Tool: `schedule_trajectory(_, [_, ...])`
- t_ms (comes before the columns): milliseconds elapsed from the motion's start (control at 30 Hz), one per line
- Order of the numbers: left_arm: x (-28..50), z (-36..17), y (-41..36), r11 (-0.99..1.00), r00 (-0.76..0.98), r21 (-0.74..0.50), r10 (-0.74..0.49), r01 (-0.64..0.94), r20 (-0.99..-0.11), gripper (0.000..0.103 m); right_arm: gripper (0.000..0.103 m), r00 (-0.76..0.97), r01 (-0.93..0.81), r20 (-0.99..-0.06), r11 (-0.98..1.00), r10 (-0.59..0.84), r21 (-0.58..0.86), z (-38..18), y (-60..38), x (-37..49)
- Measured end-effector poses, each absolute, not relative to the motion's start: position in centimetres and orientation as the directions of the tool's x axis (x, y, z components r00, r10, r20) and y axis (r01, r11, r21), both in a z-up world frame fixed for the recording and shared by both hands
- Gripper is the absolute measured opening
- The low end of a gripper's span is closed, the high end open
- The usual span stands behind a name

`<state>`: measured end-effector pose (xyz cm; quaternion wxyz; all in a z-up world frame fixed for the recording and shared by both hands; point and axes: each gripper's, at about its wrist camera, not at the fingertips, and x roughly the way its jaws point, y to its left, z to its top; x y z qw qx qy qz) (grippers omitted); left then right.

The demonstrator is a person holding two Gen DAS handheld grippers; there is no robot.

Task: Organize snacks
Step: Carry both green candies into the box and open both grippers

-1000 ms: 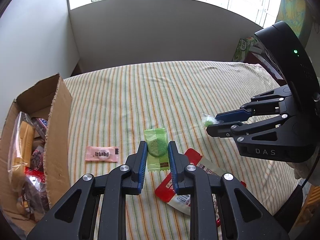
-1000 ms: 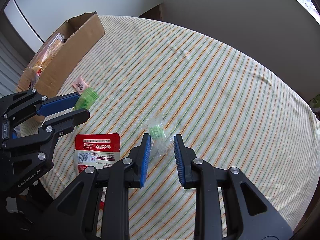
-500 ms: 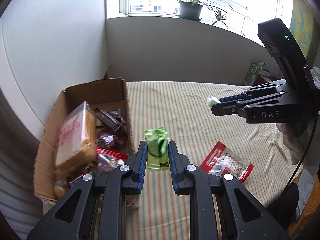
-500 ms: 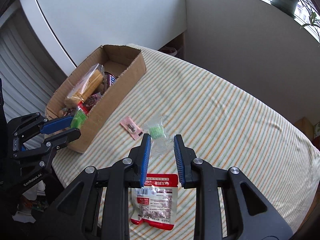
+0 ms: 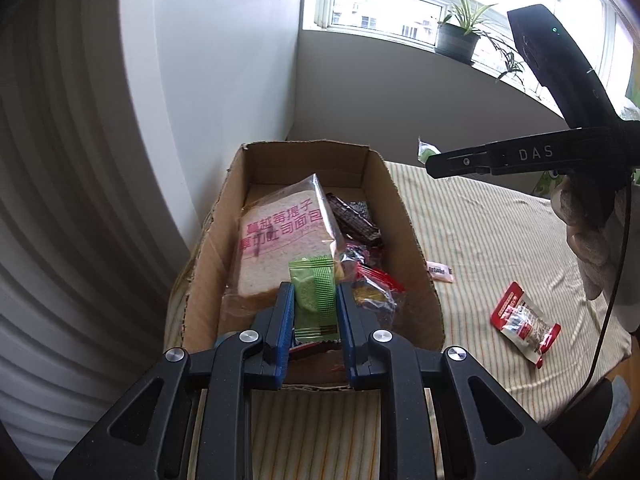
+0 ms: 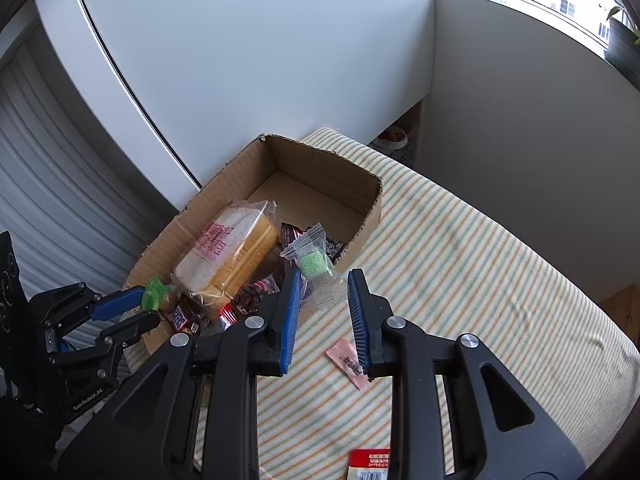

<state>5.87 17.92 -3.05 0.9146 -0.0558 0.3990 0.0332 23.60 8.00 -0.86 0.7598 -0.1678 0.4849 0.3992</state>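
Left wrist view: left claw [image 5: 314, 304] was clamped on a green wrapped snack [image 5: 313, 298], held over the near end of the cardboard box [image 5: 404, 216]; the packet's lower edge was hidden between the blue pads. Box held a bagged bread loaf [image 5: 280, 244] with pink print, dark wrappers [image 5: 352, 216] and red ones, mostly overlapped and hard to identify. Right claw [image 5: 430, 166] was seen edge-on above the striped surface [image 5: 480, 240]; only a scrap of its load showed. A pink sachet [image 5: 440, 272] and a red-and-white pouch [image 5: 524, 322] lay on the cloth.

Right wrist view: right claw [image 6: 322, 280] pinched a clear packet with a green sweet [image 6: 316, 266] over the box's right wall. The pouch was cut off at the bottom edge.
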Motion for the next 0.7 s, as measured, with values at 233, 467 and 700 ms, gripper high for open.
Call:
schedule_trajectory(233, [6.1, -3.5, 19.7, 0.988, 0.673, -0.082, 0.027, -0.129, -0.739, 0.020, 0.025, 0.197, -0.781, -0.886, 0.613, 0.419, 0.116, -2.7, 11.4, 23.8])
schedule_trajectory(467, [6.3, -3.7, 20.4, 0.986, 0.665, -0.087, 0.029, -0.140, -0.746, 0.021, 0.029, 0.194, -0.779, -0.887, 0.616, 0.420, 0.121, -3.7, 12.4, 24.4])
schedule_trajectory(700, [6.6, -3.7, 20.3, 0.984, 0.671, -0.092, 0.033, -0.150, -0.741, 0.045, 0.073, 0.210, -0.778, -0.867, 0.614, 0.452, 0.132, -2.4, 11.2, 24.2])
